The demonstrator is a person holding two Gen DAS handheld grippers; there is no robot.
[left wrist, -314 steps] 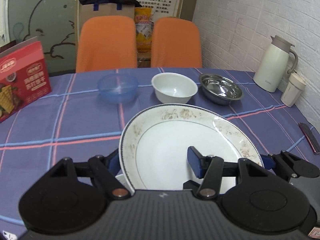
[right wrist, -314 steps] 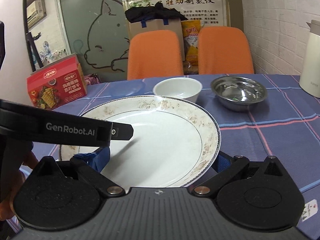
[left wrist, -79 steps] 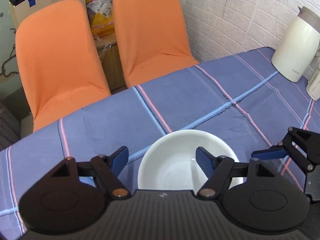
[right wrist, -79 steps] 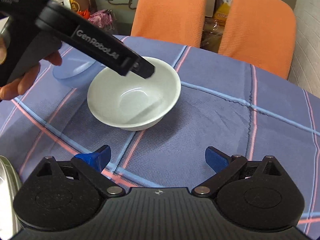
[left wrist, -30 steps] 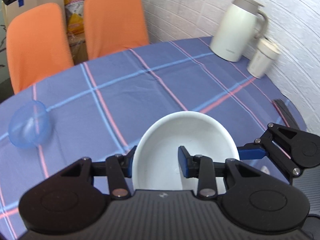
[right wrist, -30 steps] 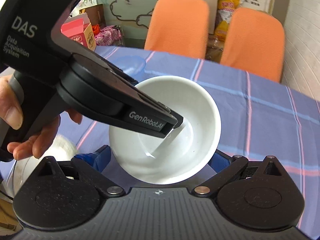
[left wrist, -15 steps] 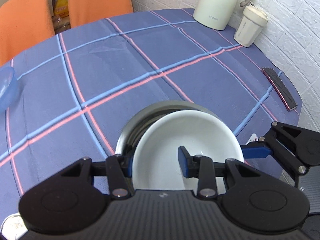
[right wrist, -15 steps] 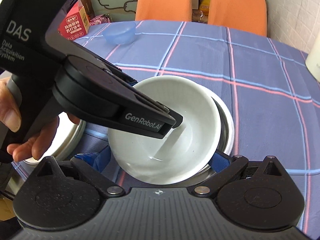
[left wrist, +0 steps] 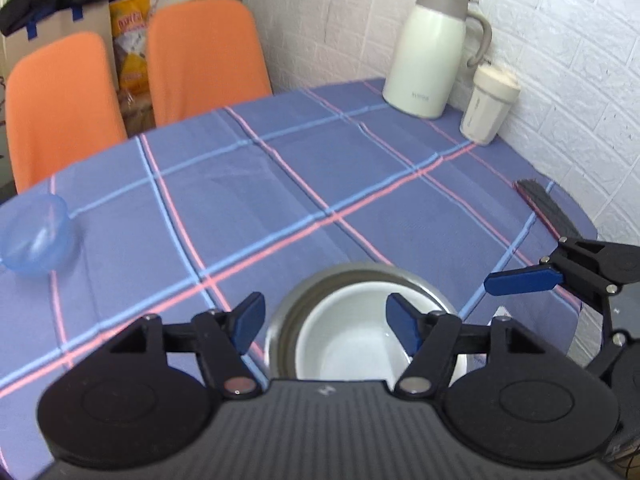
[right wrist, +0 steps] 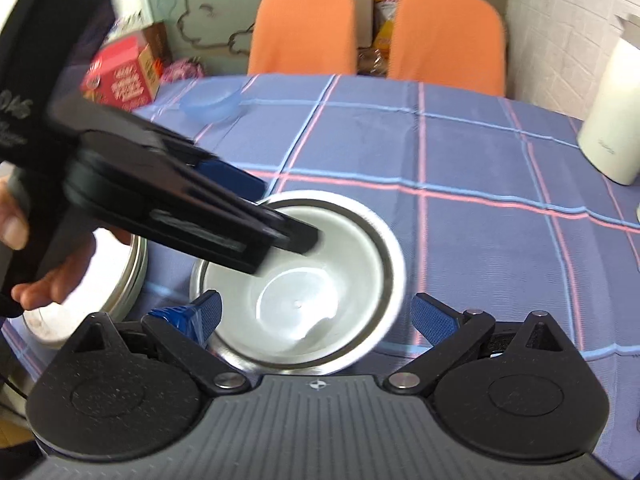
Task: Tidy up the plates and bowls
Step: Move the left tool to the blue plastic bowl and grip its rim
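White bowl (left wrist: 344, 340) lies between parted left fingers (left wrist: 250, 316).

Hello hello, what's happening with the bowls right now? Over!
Left gripper jaws just opened, off the white bowl. Right gripper open, astride. White bowl nested in steel bowl. Blue bowl waiting, nothing blocking.

Dining room: clothed table (left wrist: 360, 168), chairs (left wrist: 200, 56)

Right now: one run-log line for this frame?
left gripper: just opened, empty | white bowl: nested in steel bowl | right gripper: open
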